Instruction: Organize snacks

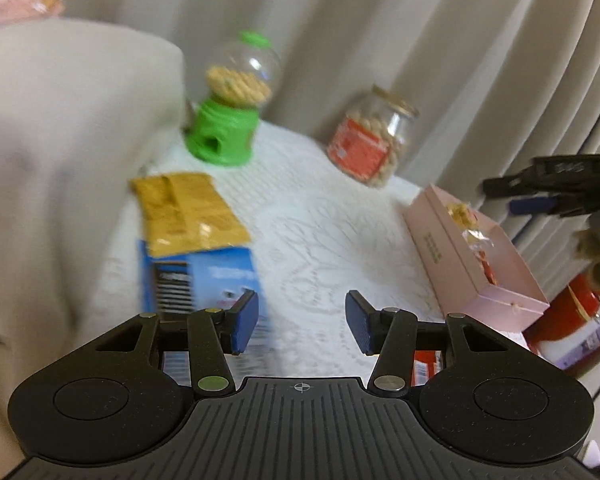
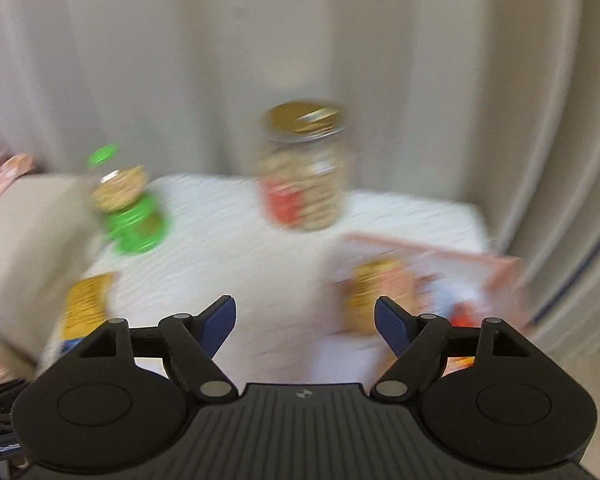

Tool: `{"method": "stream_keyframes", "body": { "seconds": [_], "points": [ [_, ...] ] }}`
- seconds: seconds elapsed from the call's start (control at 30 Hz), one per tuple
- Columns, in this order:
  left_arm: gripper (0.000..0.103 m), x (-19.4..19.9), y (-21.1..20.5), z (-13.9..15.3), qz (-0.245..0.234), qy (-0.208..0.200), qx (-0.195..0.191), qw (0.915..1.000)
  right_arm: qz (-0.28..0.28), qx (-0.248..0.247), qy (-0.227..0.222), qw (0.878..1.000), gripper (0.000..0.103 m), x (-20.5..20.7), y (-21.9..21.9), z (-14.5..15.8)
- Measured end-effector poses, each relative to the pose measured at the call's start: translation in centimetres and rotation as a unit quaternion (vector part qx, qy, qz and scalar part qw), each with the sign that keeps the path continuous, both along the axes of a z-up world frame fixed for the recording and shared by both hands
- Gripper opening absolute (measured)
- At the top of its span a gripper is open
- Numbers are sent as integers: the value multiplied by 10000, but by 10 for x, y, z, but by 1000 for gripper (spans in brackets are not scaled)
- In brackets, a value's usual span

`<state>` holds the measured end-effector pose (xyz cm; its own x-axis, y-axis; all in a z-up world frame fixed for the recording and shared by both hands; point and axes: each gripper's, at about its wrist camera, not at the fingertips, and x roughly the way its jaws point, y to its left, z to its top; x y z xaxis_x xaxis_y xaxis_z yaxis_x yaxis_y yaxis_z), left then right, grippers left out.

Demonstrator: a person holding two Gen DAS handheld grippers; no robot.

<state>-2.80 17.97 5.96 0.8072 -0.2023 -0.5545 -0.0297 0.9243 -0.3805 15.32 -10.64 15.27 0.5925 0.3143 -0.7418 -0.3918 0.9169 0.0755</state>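
Hovering apart and empty, both tongs, left tongs (image 1: 302, 322) and right tongs (image 2: 304, 326); approach pink box (image 1: 476, 248) at two o'clock slowly, squarely.

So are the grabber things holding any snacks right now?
No, nothing is held. The left gripper and right gripper are both open, with only tablecloth between their fingers.

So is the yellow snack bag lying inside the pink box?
No, the yellow snack bag lies on the blue box, across the table from the pink box.

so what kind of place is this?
Probably a home living room: a small table under a white lace cloth, pleated beige curtains behind it, and a beige upholstered armrest beside it.
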Motion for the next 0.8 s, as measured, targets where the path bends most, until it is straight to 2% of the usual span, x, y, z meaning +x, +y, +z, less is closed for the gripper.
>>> {"method": "stream_keyframes", "body": {
  "seconds": [0.1, 0.23, 0.37, 0.5, 0.67, 0.8],
  "points": [
    [54, -16, 19, 5, 364, -124, 181, 9991, 475, 48, 253, 9985, 77, -15, 48, -16],
    [54, -31, 42, 3, 825, -7, 445, 9956, 1086, 14, 502, 9928, 77, -32, 119, -41],
    [54, -37, 58, -10, 813, 155, 163, 9964, 1388, 206, 845, 9865, 77, -31, 177, -64],
    [54, -36, 61, -17, 747, 226, 56, 9969, 1419, 22, 818, 9865, 77, -18, 232, -87],
    [54, -36, 57, -20, 613, 220, 56, 9979, 1453, -390, 1233, 9809, 78, -1, 269, -119],
    [54, -37, 55, -20, 564, 214, -9, 9982, 1540, -503, 959, 9821, 74, -17, 260, -112]
  ]
}}
